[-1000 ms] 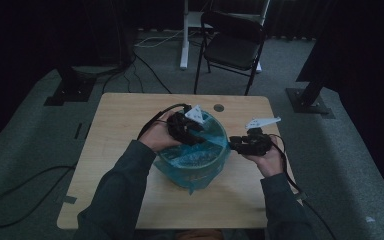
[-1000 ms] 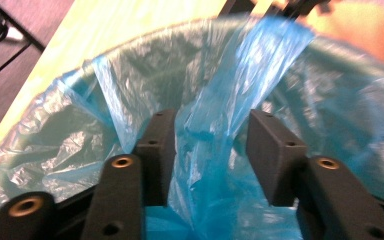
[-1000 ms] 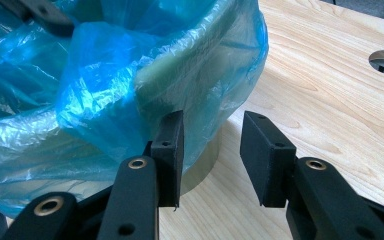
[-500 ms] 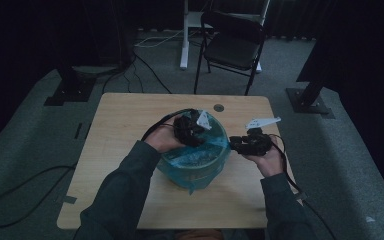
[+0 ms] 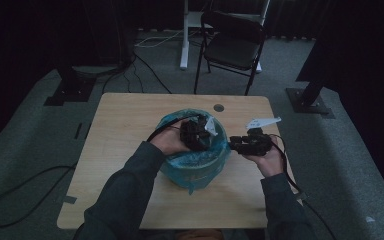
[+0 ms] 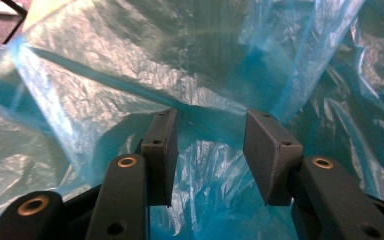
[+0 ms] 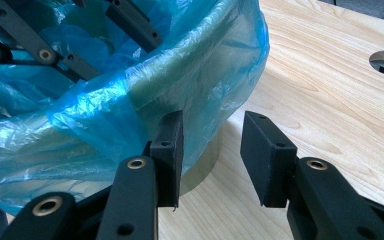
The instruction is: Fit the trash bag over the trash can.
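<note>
A small round bin (image 5: 195, 165) lined with a thin blue plastic bag (image 5: 200, 155) stands near the middle of the table (image 5: 125, 120). The left gripper (image 6: 207, 150) is down inside the bin's mouth, its jaws spread with nothing between them, crumpled film all around. The right gripper (image 7: 211, 150) sits just outside the bin's right wall, jaws likewise spread and empty, level with the bag's folded-over skirt.

The bag looks feather-light, limp and slick; it will likely bunch, slide or tear rather than hold a shape, so a pinch on a doubled fold at the rim should grip better than a single sheet. The bin itself appears stiff but light, apt to skid or tip on the smooth wood if the film is pulled sideways.

Right of the bin the table edge is near, leaving the right hand little room; beyond the bin lies bare wood up to a round cable hole (image 5: 218, 107). Left of the bin the table is open.
</note>
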### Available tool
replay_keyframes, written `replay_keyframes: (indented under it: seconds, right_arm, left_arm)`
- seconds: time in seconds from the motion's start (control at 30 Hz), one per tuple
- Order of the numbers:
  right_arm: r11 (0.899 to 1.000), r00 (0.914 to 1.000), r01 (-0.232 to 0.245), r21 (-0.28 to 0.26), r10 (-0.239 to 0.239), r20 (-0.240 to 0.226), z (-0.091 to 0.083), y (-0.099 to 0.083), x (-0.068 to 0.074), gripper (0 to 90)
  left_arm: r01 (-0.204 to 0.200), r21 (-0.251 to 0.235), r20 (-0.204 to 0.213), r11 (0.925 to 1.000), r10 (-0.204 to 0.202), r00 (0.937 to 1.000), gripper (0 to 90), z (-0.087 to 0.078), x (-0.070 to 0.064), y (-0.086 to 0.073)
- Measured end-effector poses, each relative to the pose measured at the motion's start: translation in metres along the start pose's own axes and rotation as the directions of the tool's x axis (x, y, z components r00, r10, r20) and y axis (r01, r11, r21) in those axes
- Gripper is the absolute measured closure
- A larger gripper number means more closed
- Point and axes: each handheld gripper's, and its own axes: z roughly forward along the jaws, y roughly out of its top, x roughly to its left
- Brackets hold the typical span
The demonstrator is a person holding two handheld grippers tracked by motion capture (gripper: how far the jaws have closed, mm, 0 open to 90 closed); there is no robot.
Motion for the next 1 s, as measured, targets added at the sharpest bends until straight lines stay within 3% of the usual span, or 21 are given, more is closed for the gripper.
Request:
replay_keyframes:
  seconds: [0.13,0.2,0.27,0.3,0.5,0.53,0.6,0.83,0.9,0.93,1.0]
  right_arm:
    - [1.0,1.0,-0.003,-0.002,0.003,0.001,-0.001,0.0,0.0,60.7]
    - [1.0,1.0,-0.003,-0.004,0.003,0.001,-0.001,0.0,-0.001,60.6]
    - [1.0,1.0,-0.003,-0.004,0.003,0.002,-0.001,0.0,-0.001,60.6]
    - [1.0,1.0,-0.003,-0.004,0.003,0.002,-0.001,-0.001,-0.002,60.5]
    - [1.0,1.0,-0.005,-0.007,0.005,0.004,-0.002,-0.001,-0.003,60.2]
    - [1.0,1.0,-0.007,-0.009,0.007,0.005,-0.002,-0.001,-0.003,60.1]
    - [1.0,0.9999,-0.009,-0.009,0.009,0.006,-0.002,-0.002,-0.004,60.0]
    - [1.0,0.9999,-0.01,-0.007,0.01,0.004,-0.001,-0.002,-0.005,59.8]
    - [1.0,1.0,-0.008,-0.008,0.008,0.004,-0.001,-0.003,-0.005,59.7]
    - [1.0,1.0,-0.008,-0.008,0.008,0.004,-0.001,-0.003,-0.005,59.7]
    - [1.0,0.9999,-0.008,-0.006,0.008,0.006,-0.001,-0.003,-0.005,59.6]
  left_arm:
    - [0.023,-0.036,-0.02,0.9991,-0.024,0.9995,56.3,-0.009,0.004,-0.003]
    - [0.058,-0.073,-0.057,0.9956,-0.062,0.9964,56.4,-0.019,0.008,-0.007]
    - [0.067,-0.086,-0.064,0.9941,-0.073,0.9953,56.4,-0.022,0.01,-0.009]
    - [0.091,-0.12,-0.087,0.9886,-0.101,0.9911,56.4,-0.031,0.013,-0.014]
    - [0.145,-0.2,-0.159,0.9691,-0.178,0.9713,55.0,-0.055,0.018,-0.03]
    - [0.145,-0.2,-0.159,0.9691,-0.178,0.9713,55.0,-0.055,0.018,-0.03]
    - [0.171,-0.233,-0.181,0.9575,-0.215,0.9598,55.0,-0.065,0.021,-0.038]
    - [0.201,-0.265,-0.201,0.943,-0.258,0.945,54.9,-0.075,0.024,-0.051]
    - [0.218,-0.279,-0.195,0.9351,-0.278,0.9406,54.9,-0.074,0.026,-0.056]
    - [0.218,-0.279,-0.195,0.9351,-0.278,0.9406,54.9,-0.074,0.026,-0.056]
    - [0.24,-0.283,-0.204,0.9286,-0.303,0.931,54.5,-0.073,0.027,-0.062]
